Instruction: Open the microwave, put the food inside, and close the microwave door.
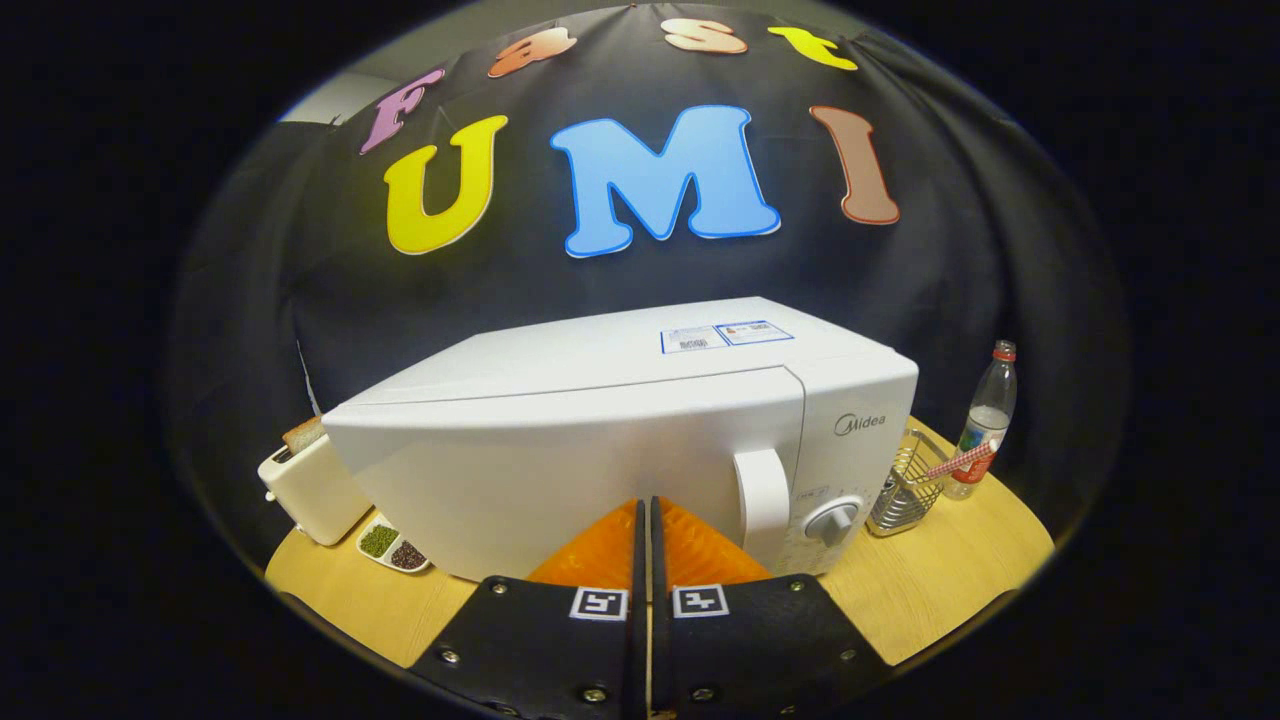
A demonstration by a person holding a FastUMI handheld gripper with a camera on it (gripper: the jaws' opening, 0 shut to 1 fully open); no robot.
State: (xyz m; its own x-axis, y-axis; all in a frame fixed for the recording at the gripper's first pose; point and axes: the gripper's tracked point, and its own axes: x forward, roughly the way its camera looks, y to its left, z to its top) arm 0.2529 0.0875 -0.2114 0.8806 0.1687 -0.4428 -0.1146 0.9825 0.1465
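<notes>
Orange tongs (645, 515) pressed together, holding nothing; their tips hide part of the closed microwave (620, 440) door.

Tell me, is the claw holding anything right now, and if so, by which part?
Nothing is held. The claw has its orange fingers closed together on nothing, just short of the microwave door, left of its handle.

Wooden table (930, 590), microwave (600, 450), toaster (310, 485), dish (392, 546), wire rack (905, 490), bottle (985, 420)
</notes>
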